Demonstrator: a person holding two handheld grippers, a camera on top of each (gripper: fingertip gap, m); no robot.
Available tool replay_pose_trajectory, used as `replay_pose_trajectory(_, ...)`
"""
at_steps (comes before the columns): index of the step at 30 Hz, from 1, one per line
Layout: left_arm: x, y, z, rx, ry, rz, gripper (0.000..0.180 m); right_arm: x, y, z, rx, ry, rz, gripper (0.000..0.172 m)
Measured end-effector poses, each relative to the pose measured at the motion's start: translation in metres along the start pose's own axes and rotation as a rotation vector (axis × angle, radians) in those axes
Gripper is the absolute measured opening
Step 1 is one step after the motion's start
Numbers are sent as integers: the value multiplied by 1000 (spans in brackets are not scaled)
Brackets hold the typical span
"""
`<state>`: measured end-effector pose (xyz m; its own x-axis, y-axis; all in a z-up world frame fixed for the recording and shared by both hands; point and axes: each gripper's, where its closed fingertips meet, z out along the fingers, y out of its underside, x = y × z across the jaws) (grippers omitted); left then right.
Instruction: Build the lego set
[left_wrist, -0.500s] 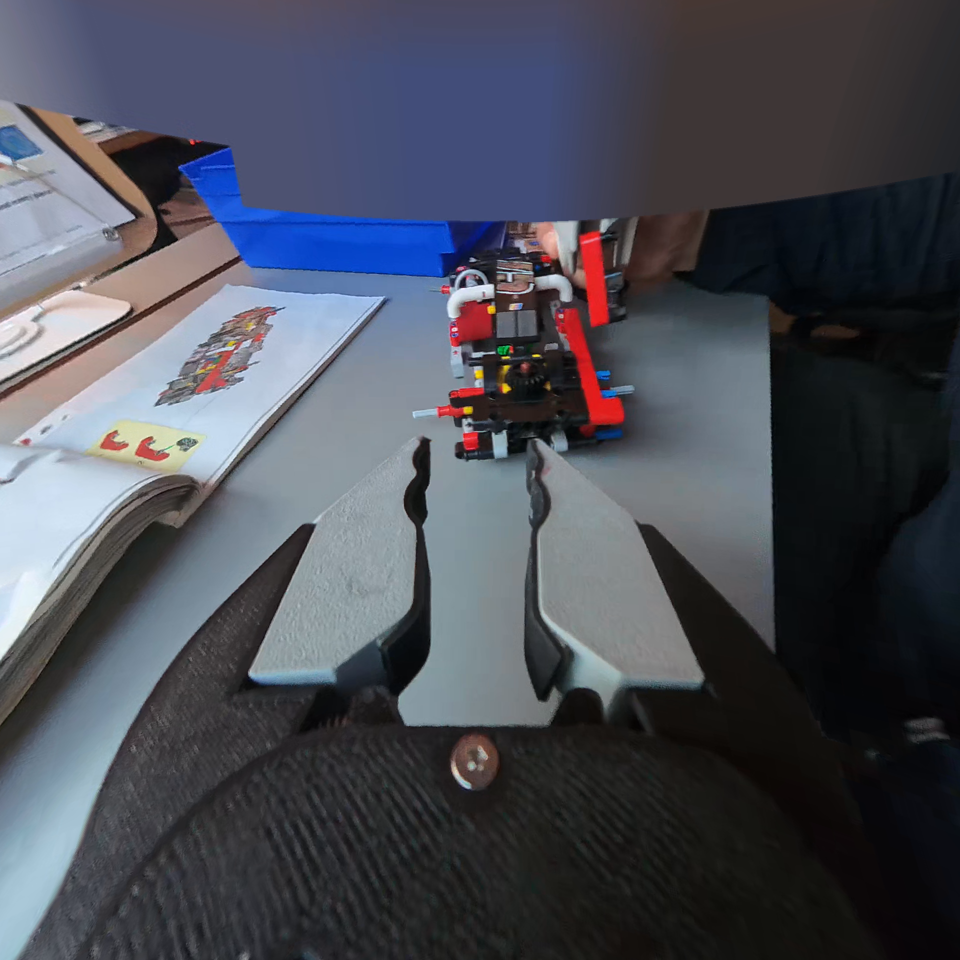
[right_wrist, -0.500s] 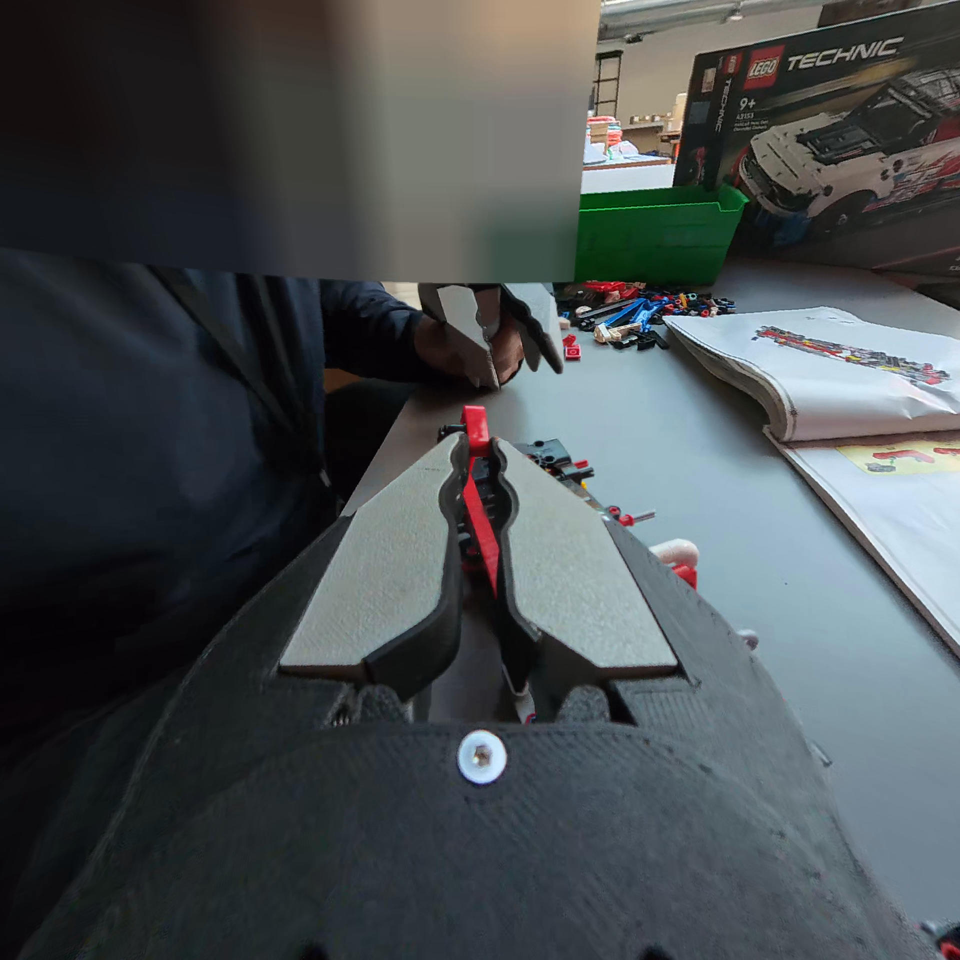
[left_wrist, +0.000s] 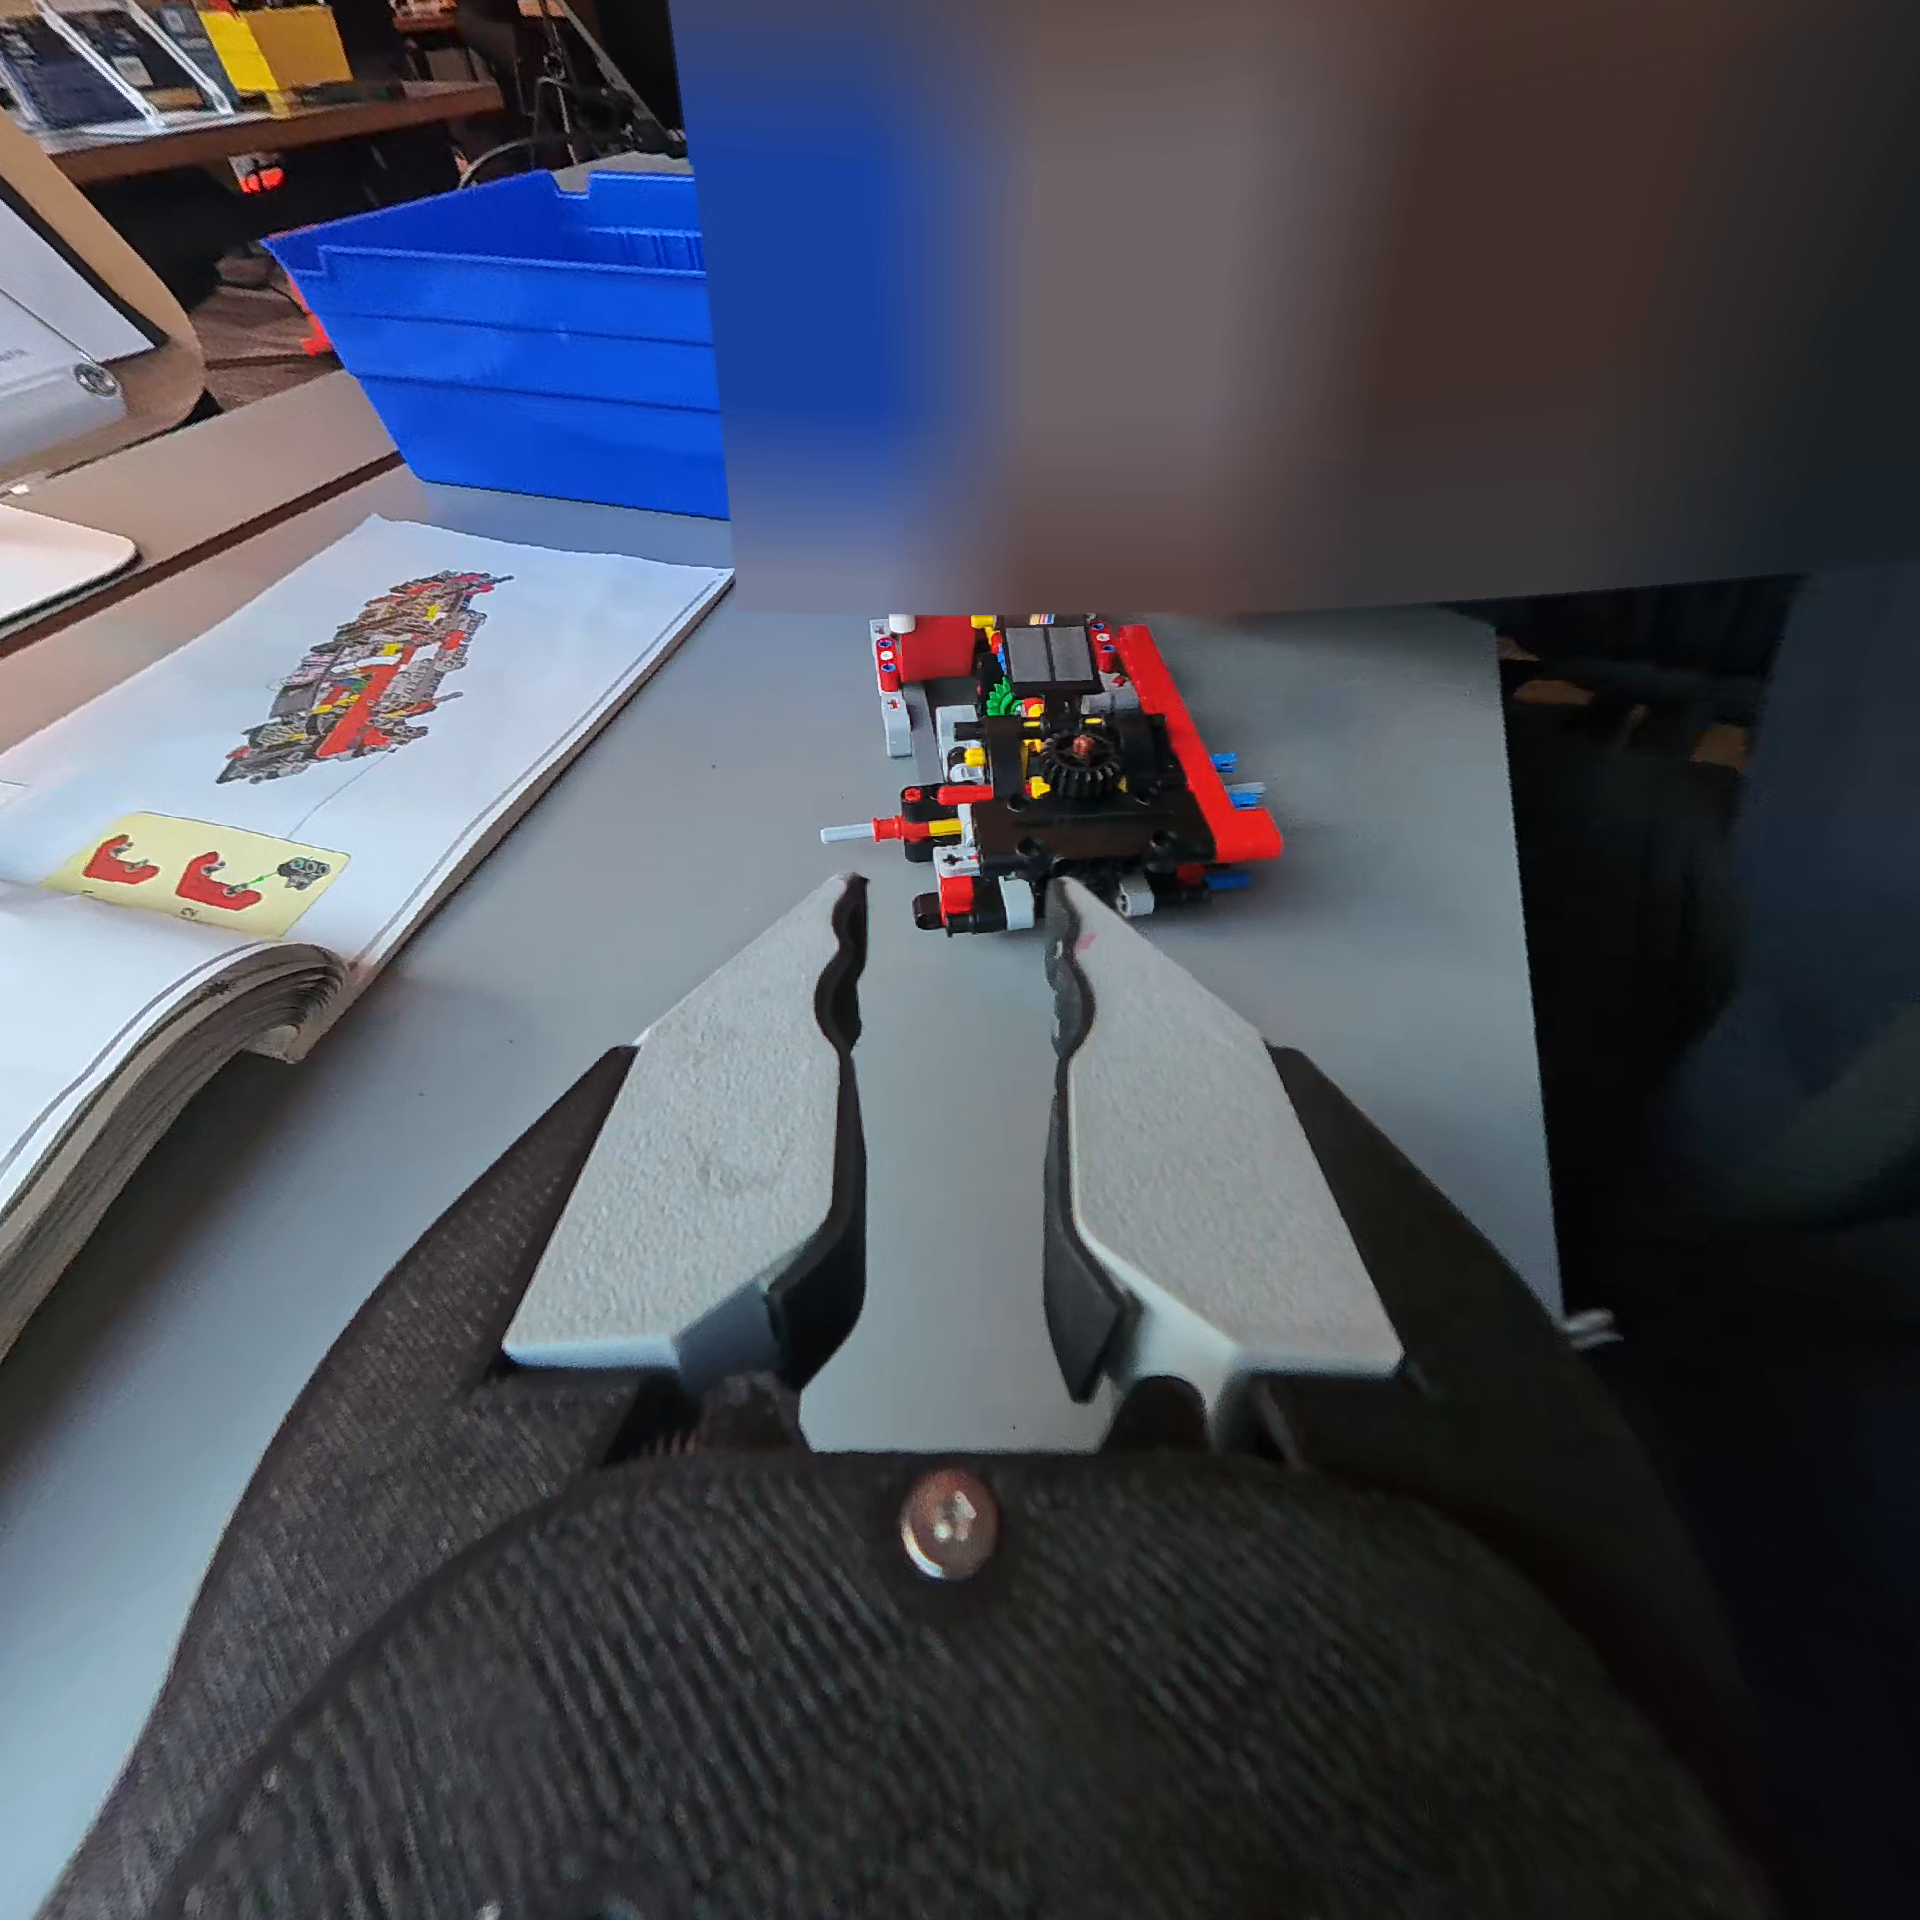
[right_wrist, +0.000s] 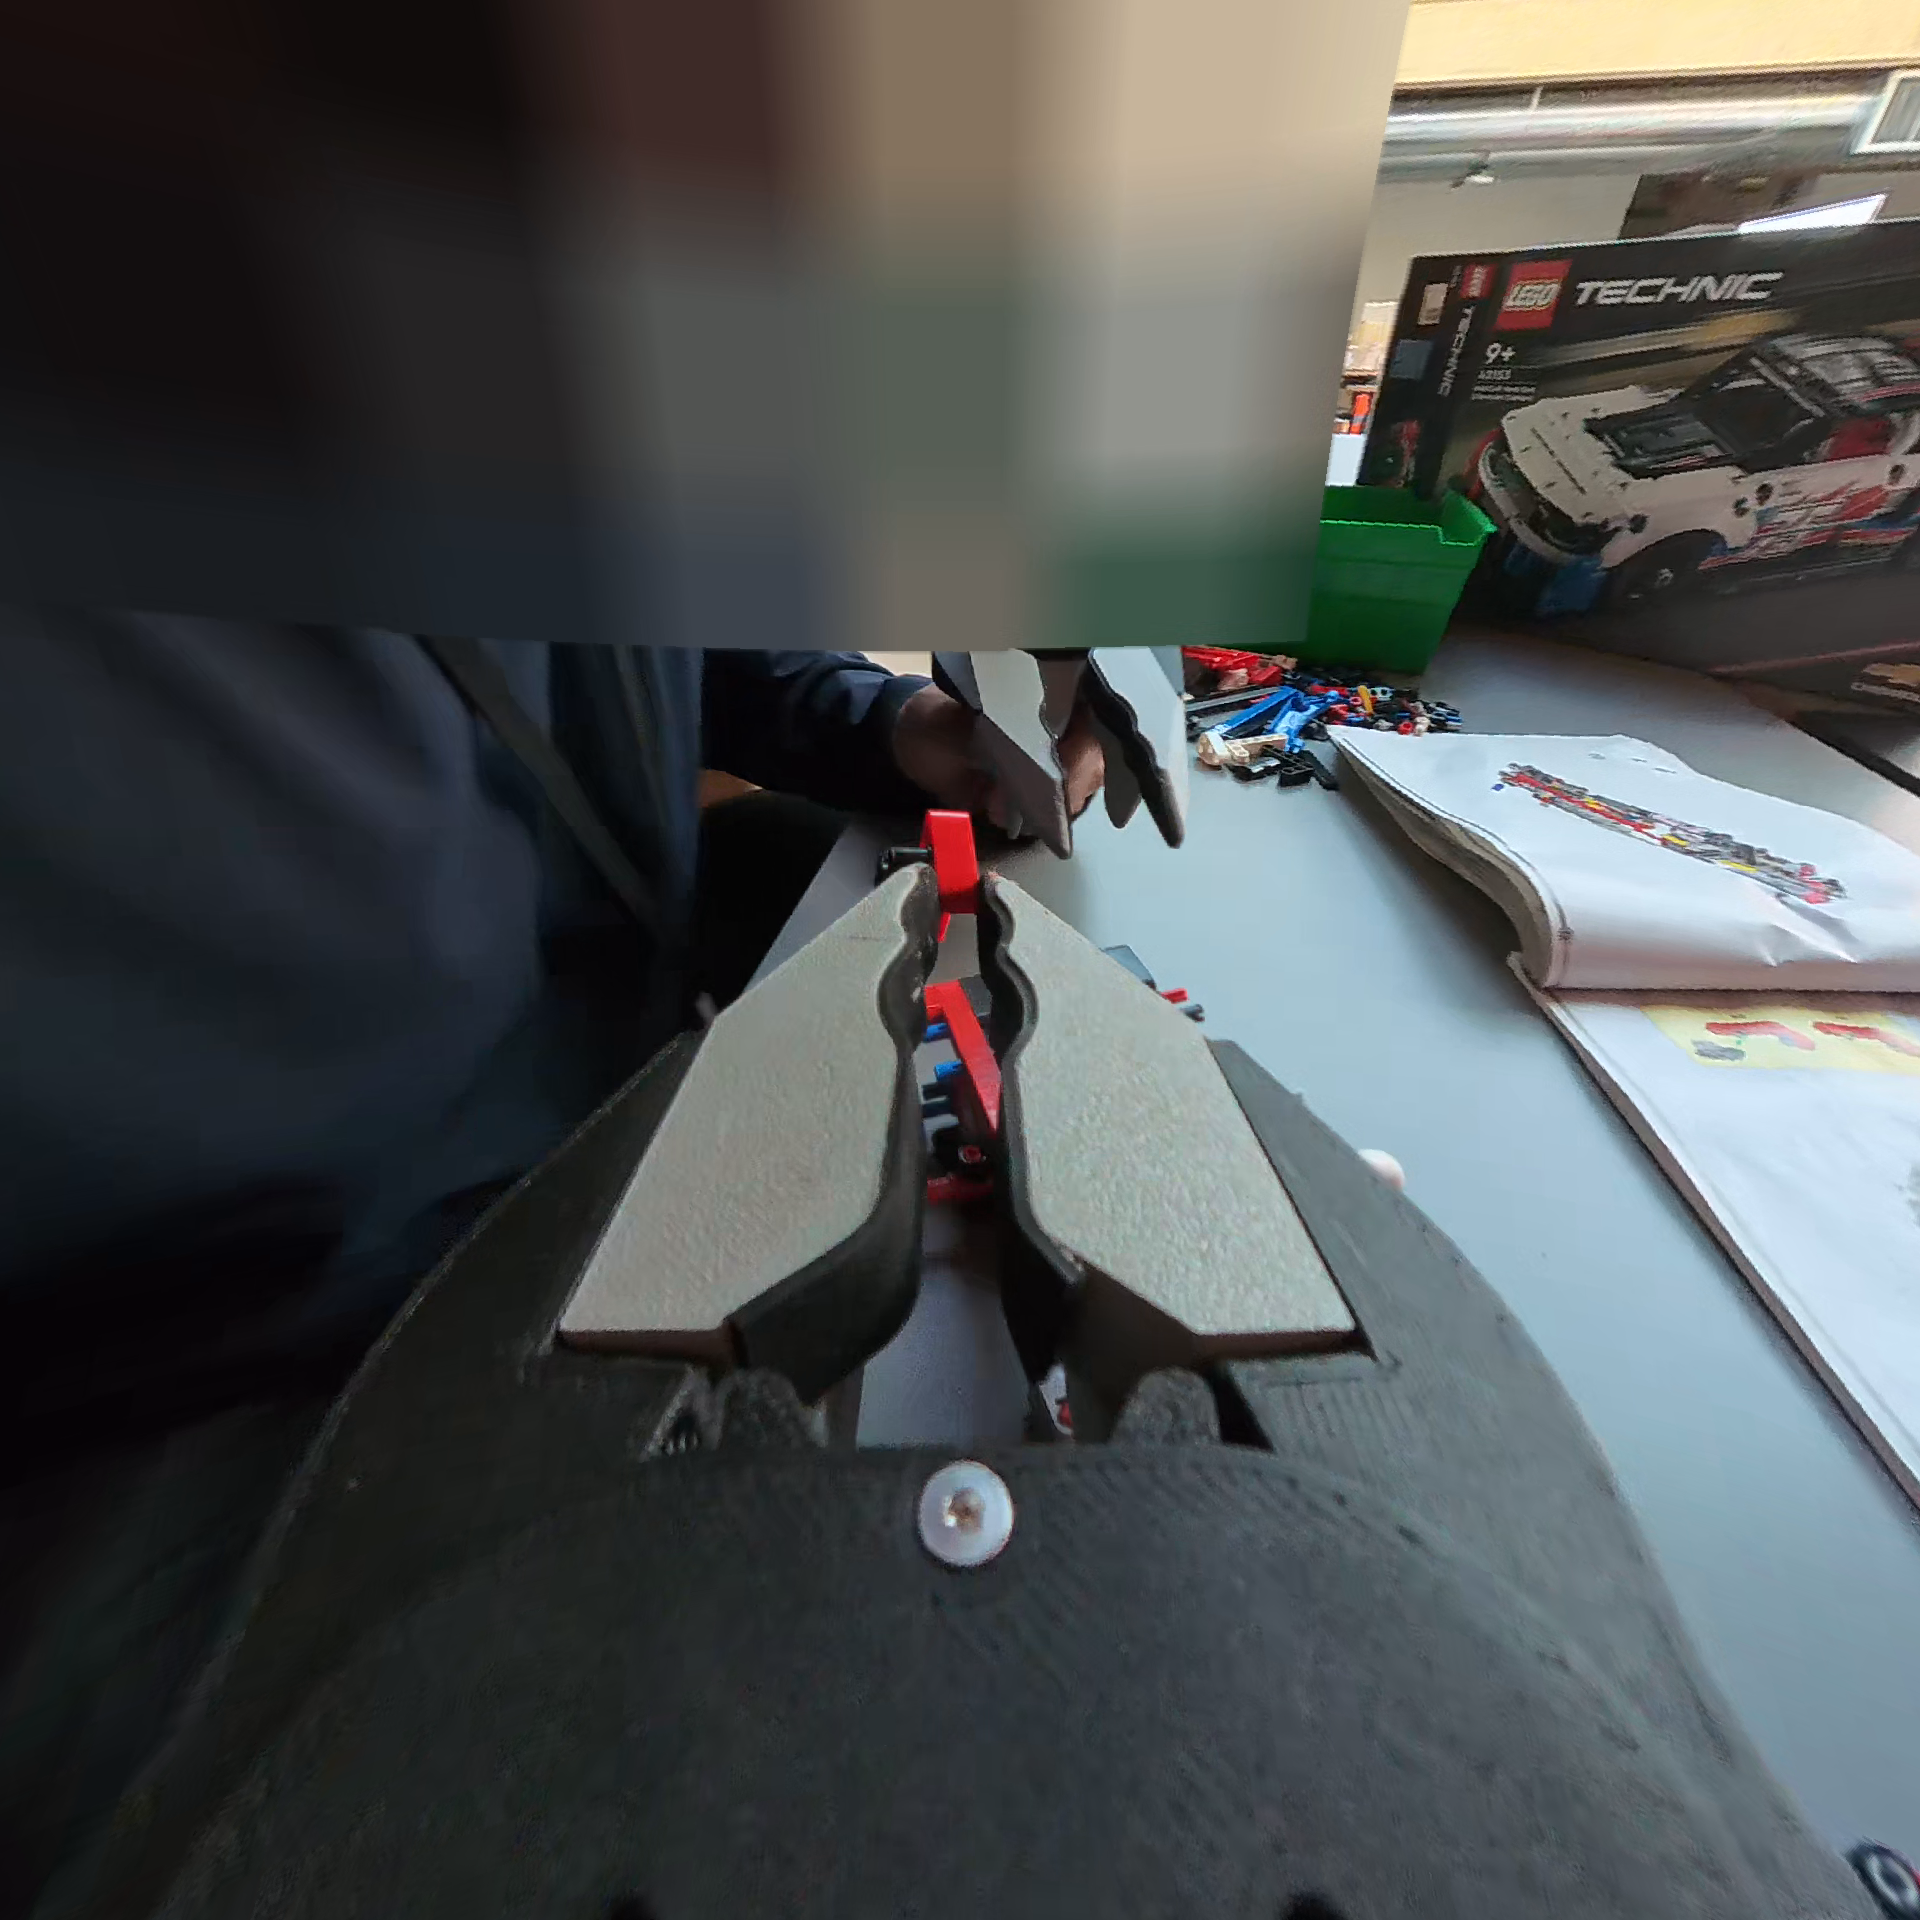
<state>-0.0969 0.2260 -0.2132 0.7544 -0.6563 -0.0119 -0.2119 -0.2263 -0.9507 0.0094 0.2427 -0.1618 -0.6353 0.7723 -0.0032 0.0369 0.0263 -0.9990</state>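
Straight ahead of my left claw (left_wrist: 951, 899) sits the brick chassis (left_wrist: 1070, 769) on the grey table (left_wrist: 665, 831), its long axis running away from me, near end just past my fingertips. That claw's jaws stand apart with only bare table between them; the right fingertip (left_wrist: 1070, 914) overlaps the chassis's near edge in view, though I cannot tell whether it touches. My right claw (right_wrist: 951, 883) works from the chassis's far end, looking back along the same axis, and its jaws are clamped on a small red piece (right_wrist: 951, 847) with a black pin sticking out of its left side, held above the long red beam (right_wrist: 961, 1049) that shows down in the gap between the fingers. So the right claw is the nearer to that beam. To the left of my left claw lies the open booklet (left_wrist: 364, 727), and farther off a blue bin (left_wrist: 540, 343); from the right view, loose parts (right_wrist: 1309, 717) lie beyond the left claw, near a green bin (right_wrist: 1382, 582).
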Motion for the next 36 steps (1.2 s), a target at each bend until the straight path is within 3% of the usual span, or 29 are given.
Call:
replay_pose_trajectory(7,-2,0,0,-1,-45,35,31,11,-6,-10,53,53,37,3)
replay_pose_trajectory(25,-3,1,-8,4,-81,61,30,29,9,-9,5,111,77,3)
replay_pose_trajectory(31,-2,9,-2,-58,-41,76,28,30,6,-8,5,107,66,3)
replay_pose_trajectory(36,17,14,1,-89,115,98,29,26,8,-5,-18,96,49,3)
